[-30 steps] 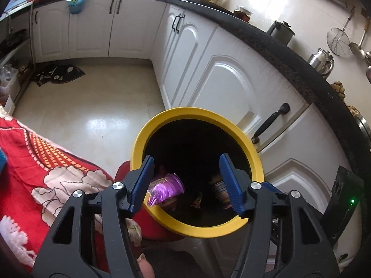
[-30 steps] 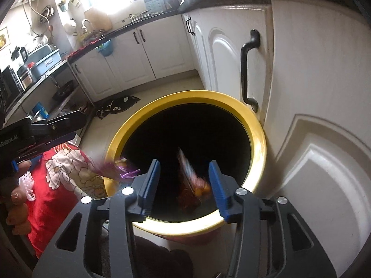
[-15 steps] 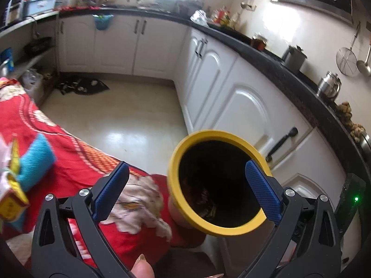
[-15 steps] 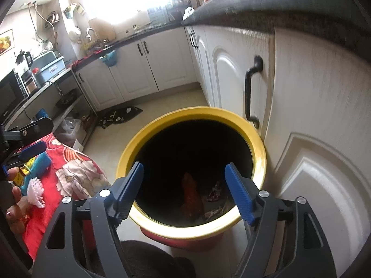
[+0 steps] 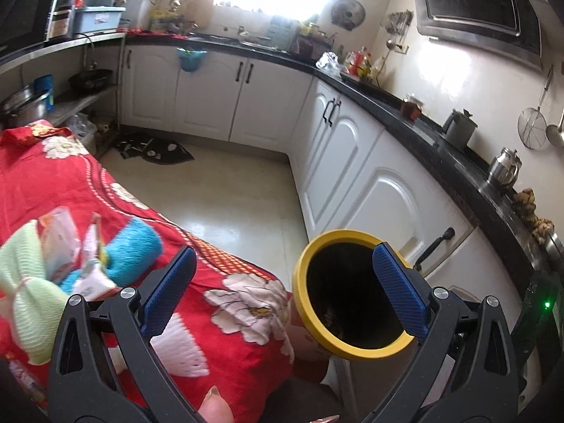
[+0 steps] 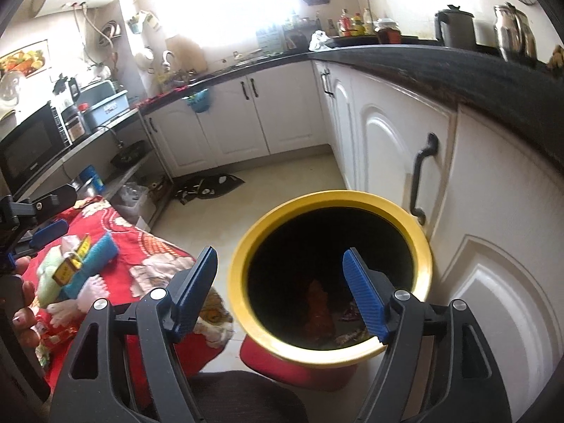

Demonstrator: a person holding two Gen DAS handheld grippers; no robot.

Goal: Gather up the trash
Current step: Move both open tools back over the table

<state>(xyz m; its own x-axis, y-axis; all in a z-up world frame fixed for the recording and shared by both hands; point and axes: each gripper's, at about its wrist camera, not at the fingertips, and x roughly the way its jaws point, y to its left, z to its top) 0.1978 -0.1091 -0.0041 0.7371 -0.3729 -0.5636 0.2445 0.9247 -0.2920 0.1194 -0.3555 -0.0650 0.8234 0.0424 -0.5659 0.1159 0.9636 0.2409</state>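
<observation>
Holding both tools above the floor, we have the left gripper (image 5: 282,283) spread as wide as it goes, with nothing between its 2 blue pads (image 5: 398,290). Our right gripper (image 6: 280,290) is also parted, a little less wide, and it too grips nothing.

Just past the right gripper, the yellow-rimmed bin (image 6: 243,271) stands on the pale floor (image 6: 282,179), close against a white cabinet door (image 6: 391,148) with a black handle (image 6: 419,179). Deep in the bin's dark well lies an orange wrapper (image 6: 319,312), with a few more scraps beside it, too dim to tell apart. In the left view the bin (image 5: 310,320) sits under the right-hand pad.

Left of the bin, a red flowered cloth (image 5: 218,349) covers a raised surface. On it lie pale green and blue cloths (image 5: 134,250) with small packets (image 5: 93,257) on top. A fingertip (image 5: 215,405) shows at the bottom edge of the left view. A dark mat (image 5: 155,149) lies on the floor by the far cabinets.
</observation>
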